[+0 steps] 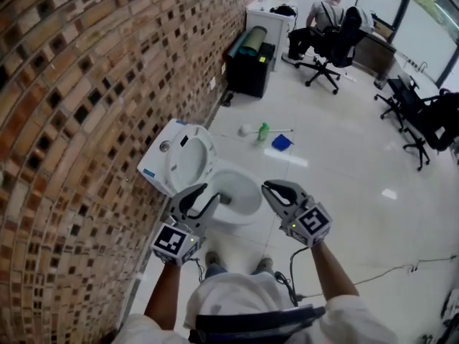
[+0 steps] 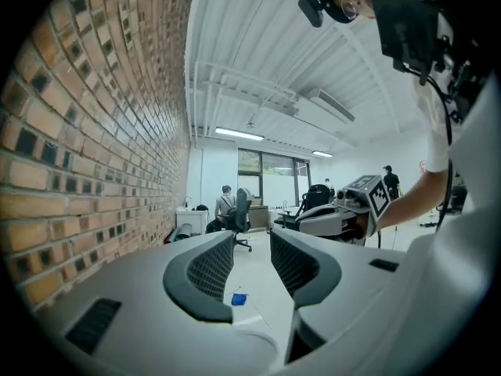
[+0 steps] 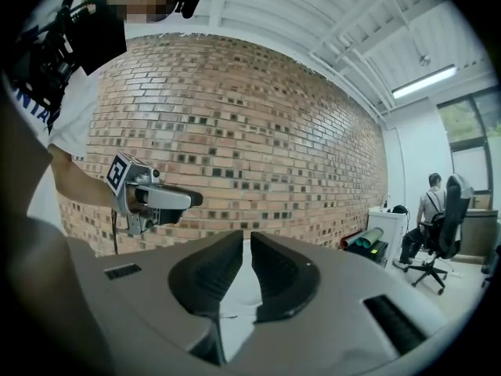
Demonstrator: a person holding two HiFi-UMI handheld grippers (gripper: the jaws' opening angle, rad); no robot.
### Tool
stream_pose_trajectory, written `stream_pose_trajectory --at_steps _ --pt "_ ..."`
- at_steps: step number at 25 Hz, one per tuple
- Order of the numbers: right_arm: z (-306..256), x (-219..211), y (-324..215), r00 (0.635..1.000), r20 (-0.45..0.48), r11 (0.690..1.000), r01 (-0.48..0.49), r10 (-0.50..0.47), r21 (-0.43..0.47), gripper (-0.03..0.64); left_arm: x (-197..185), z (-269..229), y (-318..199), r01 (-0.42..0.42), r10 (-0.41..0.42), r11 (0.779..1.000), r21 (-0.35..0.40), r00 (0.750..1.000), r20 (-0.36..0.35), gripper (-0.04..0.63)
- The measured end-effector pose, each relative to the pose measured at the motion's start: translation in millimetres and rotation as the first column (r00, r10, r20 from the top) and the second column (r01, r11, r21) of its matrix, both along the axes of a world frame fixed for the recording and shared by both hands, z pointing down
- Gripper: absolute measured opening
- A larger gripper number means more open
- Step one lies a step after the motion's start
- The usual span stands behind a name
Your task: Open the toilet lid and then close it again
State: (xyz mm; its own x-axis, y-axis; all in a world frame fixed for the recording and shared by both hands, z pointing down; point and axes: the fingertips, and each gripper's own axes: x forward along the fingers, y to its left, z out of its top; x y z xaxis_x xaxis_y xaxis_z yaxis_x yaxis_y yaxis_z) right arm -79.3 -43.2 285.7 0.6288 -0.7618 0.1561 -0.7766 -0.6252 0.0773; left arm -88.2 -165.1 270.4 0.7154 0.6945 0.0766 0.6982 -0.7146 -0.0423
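White plastic toilet lid (image 1: 188, 160) is up, tilted back against the white cistern (image 1: 156, 169). The cistern sits at the brown brick wall (image 1: 79, 120) on the left. White ceramic bowl (image 1: 242, 193) is exposed. The toilet stands on the glossy white floor (image 1: 337, 170), just far of the person's shoes.

Left gripper (image 1: 209, 193) (image 2: 252, 237): in head view it sits over the near-left edge of the bowl; contact not visible. Its fingers (image 2: 207, 269) are clearly apart with nothing between them, only floor showing through the gap. It looks along the room toward the far end.

Right gripper (image 1: 267, 186) (image 3: 246, 241): just right of the bowl, apart from it. Its fingers (image 3: 211, 269) are nearly together with a thin slit left, holding nothing. It faces the brick wall, with the left gripper in its view.

On the floor far of the toilet:
- small green bottle (image 1: 263, 131)
- blue square cloth (image 1: 282, 142), near right of the bottle
- white round-headed brush (image 1: 246, 130), lying down

Further off, at the wall, is a black box (image 1: 251, 70) with a green roll (image 1: 252, 41) on top. Beyond it a person (image 1: 326, 13) sits in a black office chair (image 1: 337, 45), back turned. More black office chairs (image 1: 427, 117) stand far right.
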Motion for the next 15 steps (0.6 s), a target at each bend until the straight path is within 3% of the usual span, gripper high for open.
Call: stream_pose_trajectory --at_steps 6,15 --pt "-12 0 2 1.000 -0.017 1.000 0.022 -0.022 0.006 0.031 2 -3 12 0.026 -0.026 1.000 0.015 0.999 0.022 0.118" --pt "-9 1 19 0.998 -0.033 0.998 0.061 -0.061 0.001 0.031 4 -8 24 0.093 -0.093 0.996 -0.015 0.996 0.000 0.117"
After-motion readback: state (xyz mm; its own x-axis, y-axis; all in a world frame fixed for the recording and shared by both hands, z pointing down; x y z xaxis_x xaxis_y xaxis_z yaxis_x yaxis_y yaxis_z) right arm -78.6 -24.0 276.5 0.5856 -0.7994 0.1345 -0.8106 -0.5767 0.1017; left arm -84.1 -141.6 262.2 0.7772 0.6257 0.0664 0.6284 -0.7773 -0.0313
